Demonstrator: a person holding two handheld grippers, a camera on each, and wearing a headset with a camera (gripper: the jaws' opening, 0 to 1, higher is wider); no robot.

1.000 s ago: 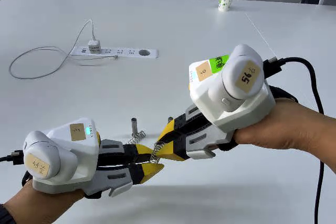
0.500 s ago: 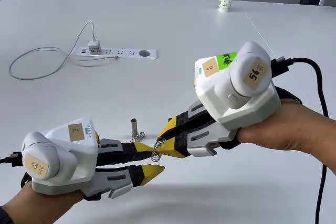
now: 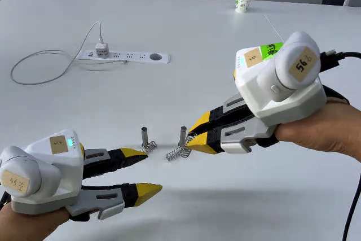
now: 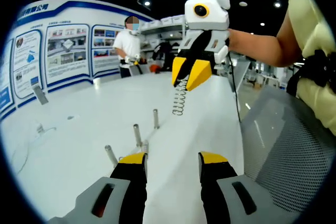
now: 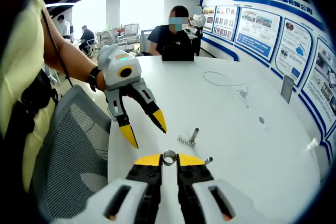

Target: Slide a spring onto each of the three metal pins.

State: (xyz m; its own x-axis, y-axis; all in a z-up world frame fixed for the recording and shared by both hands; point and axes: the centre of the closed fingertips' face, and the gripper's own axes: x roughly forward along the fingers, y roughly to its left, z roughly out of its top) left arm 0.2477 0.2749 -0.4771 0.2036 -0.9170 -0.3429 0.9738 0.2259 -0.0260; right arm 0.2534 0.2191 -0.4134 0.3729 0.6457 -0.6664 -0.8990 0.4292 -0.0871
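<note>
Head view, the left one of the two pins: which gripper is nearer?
Left. The left gripper has its upper jaw tip just beside that pin; the right gripper, shut on a spring, is by the other pin.

Left claw [image 3: 148,170]: held low on the person's left side, body roughly level, pointing to the right. Its two yellow-tipped jaws stand well apart. The left hand [image 3: 22,225] grips the white housing from behind and below.

Right claw [image 3: 193,144]: held higher and tilted down and leftward, toward the left claw. Its jaws are pressed together on the upper end of a spring [image 3: 179,152], which hangs from the tips. The right hand [image 3: 318,134] wraps the rear of the housing, with the forearm running off to the right.

The two claws face each other tip to tip, near but apart. The right claw's tips sit above and beyond the left's.
</note>
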